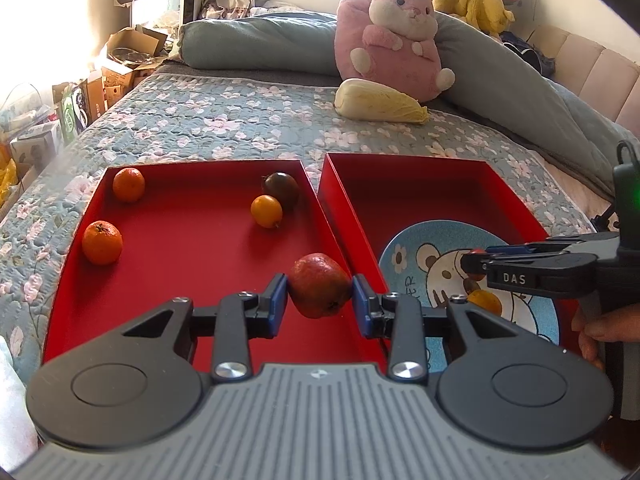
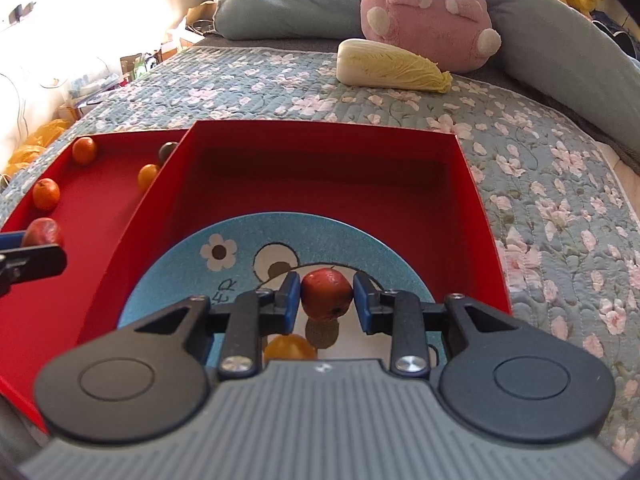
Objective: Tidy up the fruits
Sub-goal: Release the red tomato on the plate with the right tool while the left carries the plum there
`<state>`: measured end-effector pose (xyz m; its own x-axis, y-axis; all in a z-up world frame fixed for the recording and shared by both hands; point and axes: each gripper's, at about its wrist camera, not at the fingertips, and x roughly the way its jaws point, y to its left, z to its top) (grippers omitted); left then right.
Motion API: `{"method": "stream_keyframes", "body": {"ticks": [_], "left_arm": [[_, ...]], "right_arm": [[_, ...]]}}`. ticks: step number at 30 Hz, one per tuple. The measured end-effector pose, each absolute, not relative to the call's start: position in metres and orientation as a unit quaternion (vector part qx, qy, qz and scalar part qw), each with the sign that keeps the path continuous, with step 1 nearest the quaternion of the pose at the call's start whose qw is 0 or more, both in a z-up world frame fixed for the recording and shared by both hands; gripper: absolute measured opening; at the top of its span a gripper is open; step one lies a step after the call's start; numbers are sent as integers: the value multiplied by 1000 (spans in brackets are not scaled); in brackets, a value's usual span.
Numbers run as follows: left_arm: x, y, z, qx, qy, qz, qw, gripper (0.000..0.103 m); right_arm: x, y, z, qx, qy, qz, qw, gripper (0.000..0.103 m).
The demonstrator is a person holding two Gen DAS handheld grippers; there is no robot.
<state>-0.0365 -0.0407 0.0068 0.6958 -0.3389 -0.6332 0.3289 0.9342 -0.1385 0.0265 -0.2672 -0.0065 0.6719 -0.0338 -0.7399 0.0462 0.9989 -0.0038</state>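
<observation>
My left gripper [image 1: 320, 294] is shut on a large red pomegranate-like fruit [image 1: 318, 284] above the left red tray [image 1: 180, 264]. That tray holds two tangerines [image 1: 102, 242] [image 1: 128, 184], a small orange fruit [image 1: 266, 211] and a dark tomato [image 1: 282, 188]. My right gripper [image 2: 326, 296] has its pads against a small red fruit [image 2: 326, 294] just over the blue bear plate [image 2: 200, 276], which lies in the right red tray [image 2: 476, 200]. A yellow-orange fruit [image 2: 290, 348] lies on the plate below the fingers. The right gripper also shows in the left wrist view [image 1: 476, 262].
Both trays sit on a floral quilt [image 1: 240, 120]. A napa cabbage [image 1: 380, 102], a pink plush hamster [image 1: 392, 40] and a rolled grey duvet [image 1: 260, 44] lie behind. Cardboard boxes [image 1: 120, 68] stand off the bed's left side.
</observation>
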Motion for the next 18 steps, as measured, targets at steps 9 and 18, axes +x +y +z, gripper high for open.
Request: {"method": "stream_keyframes", "body": {"ticks": [9, 18], "left_arm": [[-38, -43, 6, 2, 342, -190, 920, 40], [-47, -77, 22, -16, 334, -239, 912, 40]], "right_arm": [[27, -265, -18, 0, 416, -22, 909, 33], [-25, -271, 8, 11, 372, -1, 928, 39]]}}
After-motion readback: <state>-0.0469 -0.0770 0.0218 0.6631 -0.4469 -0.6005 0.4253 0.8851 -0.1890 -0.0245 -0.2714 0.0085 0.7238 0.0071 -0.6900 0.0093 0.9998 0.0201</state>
